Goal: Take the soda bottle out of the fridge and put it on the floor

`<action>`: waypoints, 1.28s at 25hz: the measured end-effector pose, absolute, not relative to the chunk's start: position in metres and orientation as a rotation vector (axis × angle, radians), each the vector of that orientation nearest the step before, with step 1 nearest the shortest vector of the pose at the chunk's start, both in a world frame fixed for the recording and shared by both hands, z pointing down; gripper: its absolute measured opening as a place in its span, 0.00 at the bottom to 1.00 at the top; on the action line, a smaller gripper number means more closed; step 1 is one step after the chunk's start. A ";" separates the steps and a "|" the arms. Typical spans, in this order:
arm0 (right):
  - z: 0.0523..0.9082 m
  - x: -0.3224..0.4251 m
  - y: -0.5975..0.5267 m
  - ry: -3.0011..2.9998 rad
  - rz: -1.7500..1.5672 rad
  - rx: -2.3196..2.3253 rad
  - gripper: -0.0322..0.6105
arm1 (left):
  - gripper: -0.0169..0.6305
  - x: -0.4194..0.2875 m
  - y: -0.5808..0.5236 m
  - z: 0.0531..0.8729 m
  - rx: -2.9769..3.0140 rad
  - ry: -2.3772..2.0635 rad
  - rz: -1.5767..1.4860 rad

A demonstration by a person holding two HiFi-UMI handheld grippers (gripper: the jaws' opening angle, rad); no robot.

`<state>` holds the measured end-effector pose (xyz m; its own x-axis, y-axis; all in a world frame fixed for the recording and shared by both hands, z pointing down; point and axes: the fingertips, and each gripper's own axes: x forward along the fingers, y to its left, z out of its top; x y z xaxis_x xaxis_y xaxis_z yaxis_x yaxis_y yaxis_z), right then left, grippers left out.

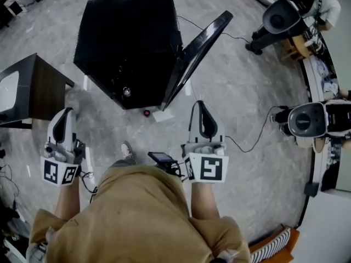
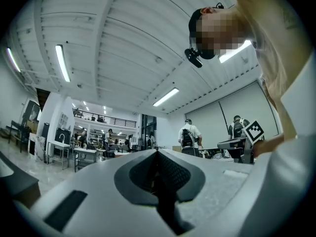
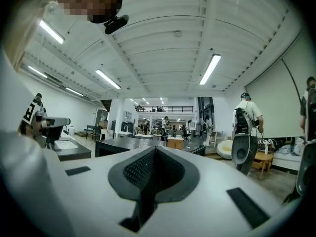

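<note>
Left tongs [image 1: 67, 113] and right tongs [image 1: 201, 106] are both sitting closed, gripping nothing. The soda bottle [image 1: 146, 113], apparently the small red-capped item, is standing upright on the floor [image 1: 236, 92] just before the open fridge [image 1: 131, 32], with its long axis vertical and cap pointing up.

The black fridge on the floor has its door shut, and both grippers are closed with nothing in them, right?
Not quite. The head view shows the fridge with its door swung open, not shut. The left gripper and right gripper are indeed closed with nothing in them.
</note>
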<state>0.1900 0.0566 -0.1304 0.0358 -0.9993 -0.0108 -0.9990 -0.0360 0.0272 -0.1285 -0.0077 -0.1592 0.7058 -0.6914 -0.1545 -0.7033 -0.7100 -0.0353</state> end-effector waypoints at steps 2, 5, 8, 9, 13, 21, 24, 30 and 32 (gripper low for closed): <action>-0.131 0.191 0.060 -2.167 -0.061 2.225 0.05 | 0.03 -0.138 -0.005 -0.164 -2.794 1.180 0.194; -0.133 0.190 0.065 -2.161 -0.083 2.194 0.05 | 0.03 -0.149 -0.003 -0.167 -2.773 1.212 0.192; -0.141 0.190 0.070 -2.157 -0.102 2.195 0.05 | 0.03 -0.155 0.004 -0.172 -2.749 1.232 0.191; -0.144 0.189 0.071 -2.161 -0.111 2.197 0.05 | 0.03 -0.158 0.006 -0.174 -2.738 1.239 0.187; -0.151 0.188 0.072 -2.168 -0.112 2.204 0.05 | 0.03 -0.171 0.008 -0.181 -2.697 1.276 0.177; -0.164 0.197 0.074 -2.134 -0.130 2.252 0.05 | 0.03 -0.189 0.001 -0.187 -2.661 1.358 0.202; -0.164 0.200 0.077 -2.112 -0.127 2.271 0.05 | 0.03 -0.190 0.002 -0.182 -2.672 1.346 0.178; -0.164 0.197 0.082 -2.121 -0.126 2.294 0.05 | 0.03 -0.187 0.000 -0.176 -2.709 1.302 0.143; -0.162 0.195 0.080 -2.121 -0.121 2.281 0.05 | 0.03 -0.184 0.000 -0.174 -2.713 1.293 0.136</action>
<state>0.1953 0.0801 -0.1616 0.0713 -0.9966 -0.0404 -0.9947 -0.0741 0.0707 -0.1841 -0.0002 -0.1739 0.6280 -0.7658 -0.1386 -0.7778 -0.6232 -0.0811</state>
